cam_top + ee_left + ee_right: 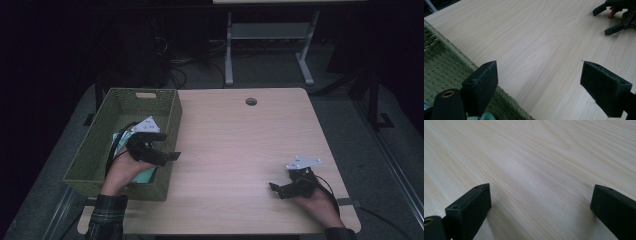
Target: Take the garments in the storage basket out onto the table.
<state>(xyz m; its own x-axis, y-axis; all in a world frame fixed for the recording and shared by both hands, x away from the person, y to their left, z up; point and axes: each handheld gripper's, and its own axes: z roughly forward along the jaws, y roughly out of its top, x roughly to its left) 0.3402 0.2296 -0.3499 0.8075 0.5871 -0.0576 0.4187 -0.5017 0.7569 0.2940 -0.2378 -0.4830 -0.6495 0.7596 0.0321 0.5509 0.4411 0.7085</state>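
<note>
Both gape empty — left hand-held gripper (167,146) over basket (95,150), right hand-held gripper (275,189) low on table (240,145).

Dim room, grey floor (270,70), white-legged desk (270,30) behind, tangled cables (175,62)

No legible text or labels.

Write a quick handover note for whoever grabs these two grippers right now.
Left gripper: jaws open, holding nothing, over the right rim of the green basket.
Right gripper: jaws open, holding nothing, low over the bare table at the near right.
Light green item lies inside the basket under the left hand.
Done: apparently that item is in the basket.
Left: nothing else visible on the table to move.
</note>
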